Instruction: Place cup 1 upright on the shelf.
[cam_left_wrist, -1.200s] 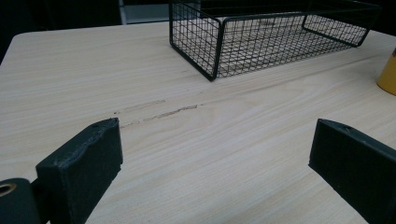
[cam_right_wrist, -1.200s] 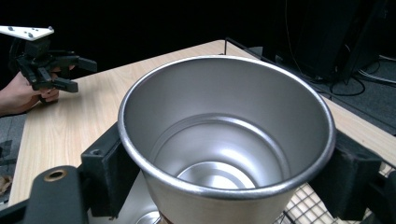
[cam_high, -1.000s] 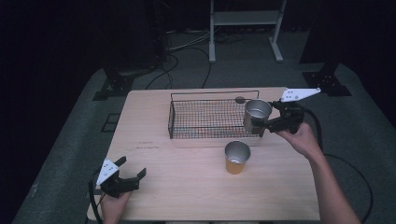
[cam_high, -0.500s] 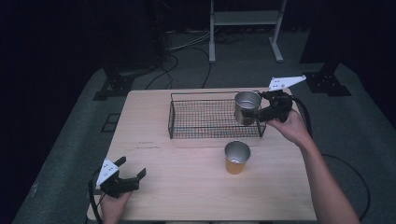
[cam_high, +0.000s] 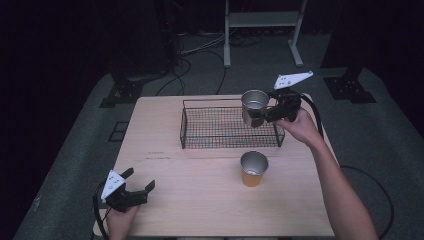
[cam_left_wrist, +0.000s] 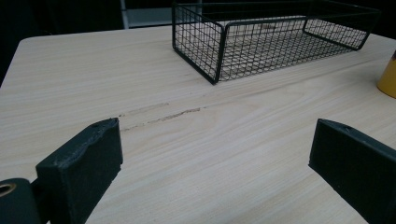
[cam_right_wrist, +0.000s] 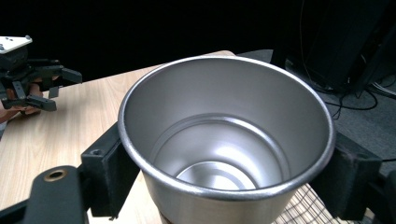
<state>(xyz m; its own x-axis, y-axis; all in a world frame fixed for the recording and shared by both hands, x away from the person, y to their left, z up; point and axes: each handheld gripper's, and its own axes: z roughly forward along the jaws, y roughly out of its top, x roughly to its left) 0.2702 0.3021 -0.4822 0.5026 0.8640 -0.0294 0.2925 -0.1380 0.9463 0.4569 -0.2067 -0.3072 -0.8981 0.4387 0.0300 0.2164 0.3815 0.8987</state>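
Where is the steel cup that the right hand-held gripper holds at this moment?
In the high view, the steel cup hangs upright in the right hand-held gripper, over the wire basket's right end.

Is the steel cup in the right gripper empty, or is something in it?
Empty. The right gripper view looks straight into the steel cup, and its bare shiny bottom shows. The right gripper holds it upright.

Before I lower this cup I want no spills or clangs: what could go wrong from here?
The steel cup hangs in the right gripper above the wire basket's right end, so it may clip the rim going down. The jaws clamp only its sides, so it might slip. The orange cup stands close in front; a low return swing could topple it.
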